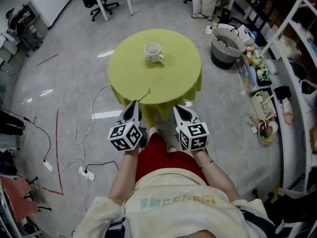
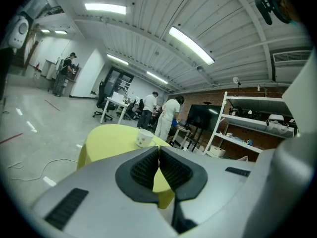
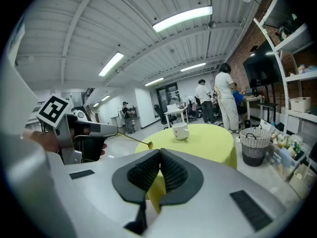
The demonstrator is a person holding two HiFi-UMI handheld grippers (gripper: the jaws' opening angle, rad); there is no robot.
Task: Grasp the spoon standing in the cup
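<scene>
Clamped left claw (image 1: 133, 104) tight on thin gold spoon (image 3: 134, 139), bowl end poking forward over near edge of yellow desk (image 1: 173, 78). Held right claw (image 1: 178, 108) alongside, jaws together, empty. Saw white cup (image 1: 153, 52) upright mid-desk, well apart from spoon.

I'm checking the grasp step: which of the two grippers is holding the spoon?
The left gripper: a thin gold spoon sticks out from its closed jaws. The right gripper is shut with nothing between its jaws.
</scene>
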